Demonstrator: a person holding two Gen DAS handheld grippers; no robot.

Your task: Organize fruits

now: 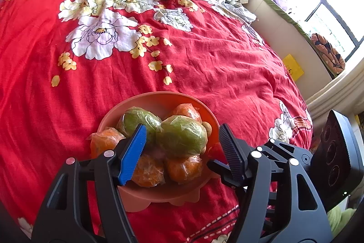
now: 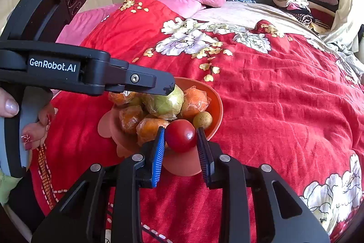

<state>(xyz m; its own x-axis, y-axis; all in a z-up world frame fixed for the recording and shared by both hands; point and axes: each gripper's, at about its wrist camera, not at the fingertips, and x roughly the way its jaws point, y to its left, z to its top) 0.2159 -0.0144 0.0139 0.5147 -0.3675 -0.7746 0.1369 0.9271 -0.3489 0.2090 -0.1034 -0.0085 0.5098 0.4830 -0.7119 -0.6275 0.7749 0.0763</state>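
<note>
Red tomato (image 2: 181, 135) pinched between right fingers (image 2: 159, 147) — over bowl (image 2: 216, 106)

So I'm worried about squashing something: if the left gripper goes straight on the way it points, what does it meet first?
Probably the wrapped green fruit on top of the bowl's pile; it lies between the open left gripper, though depth is unclear.

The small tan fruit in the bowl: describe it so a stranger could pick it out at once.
On the red flowered bedspread stands an orange-pink bowl heaped with fruit. At its rim, just beyond the red tomato held in the right gripper, lies the small tan fruit. Unlike its plastic-wrapped orange and green neighbours, it is bare, dull yellow-brown and the smallest there.
</note>
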